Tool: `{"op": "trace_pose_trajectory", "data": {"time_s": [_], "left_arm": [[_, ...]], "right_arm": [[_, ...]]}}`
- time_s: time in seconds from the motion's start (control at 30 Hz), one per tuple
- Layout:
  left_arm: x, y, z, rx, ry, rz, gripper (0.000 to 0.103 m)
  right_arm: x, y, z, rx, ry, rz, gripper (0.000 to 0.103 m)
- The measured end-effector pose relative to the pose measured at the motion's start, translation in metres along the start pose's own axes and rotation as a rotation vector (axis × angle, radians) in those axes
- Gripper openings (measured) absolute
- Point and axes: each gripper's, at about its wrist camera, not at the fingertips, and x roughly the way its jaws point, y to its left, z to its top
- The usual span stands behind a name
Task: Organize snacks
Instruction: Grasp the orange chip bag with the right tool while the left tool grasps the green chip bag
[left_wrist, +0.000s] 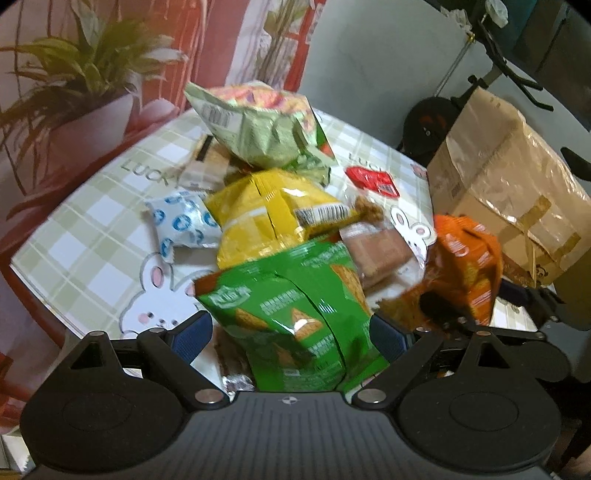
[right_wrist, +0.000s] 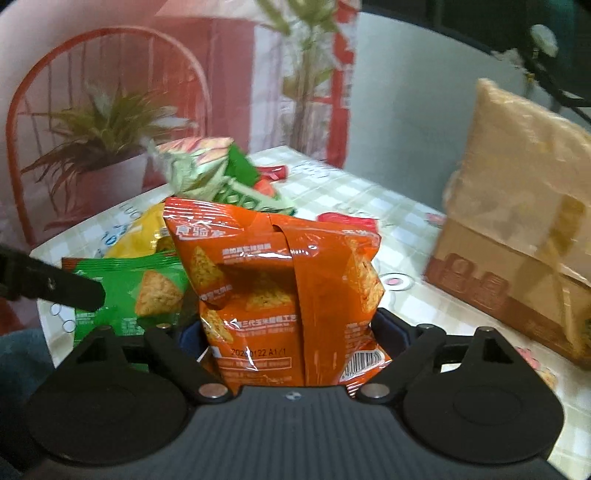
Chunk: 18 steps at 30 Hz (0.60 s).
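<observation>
- The left gripper (left_wrist: 291, 334) has its blue pads (left_wrist: 192, 338) standing wide on either side of a green bag (left_wrist: 295, 314); the bag fills the gap, but blur leaves it unclear whether the pads actually press it, so I cannot tell if it is gripped.
- The right gripper (right_wrist: 293, 332) has an orange bag (right_wrist: 280, 280) upright between its jaws. The bag spans the whole gap and seems to touch both pads, so it looks grasped.
- In the left view the orange bag (left_wrist: 461, 266) sits to the right of the green one, with the right gripper's dark frame below it.
- A yellow bag (left_wrist: 273, 214) lies just behind the green bag, touching it.
- A pale green bag (left_wrist: 258, 125) rests on the pile behind the yellow one, tilted.
- A white pack with blue rings (left_wrist: 181, 221) lies on the table left of the yellow bag.
- A clear wrapper with brown pieces (left_wrist: 380, 254) lies between the yellow and orange bags, and a red-labelled pack (left_wrist: 373, 181) sits behind it.
- All lie on a table with a green checked cloth (left_wrist: 92, 221) printed with rabbits.
- A cardboard box (left_wrist: 498, 192) stands at the table's right edge, well clear of the pile.
- A potted plant (left_wrist: 81, 96) stands behind the table on the left.
</observation>
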Motion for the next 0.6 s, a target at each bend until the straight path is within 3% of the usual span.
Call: {"op": "trace_pose_trajectory", "data": {"time_s": [0.6], "left_arm": [[0.036,-0.004,0.005,-0.083,0.015,-0.039,0.094]], "right_arm": [[-0.011,-0.025,-0.009,0.085,0.005,-0.042,0.091]]}}
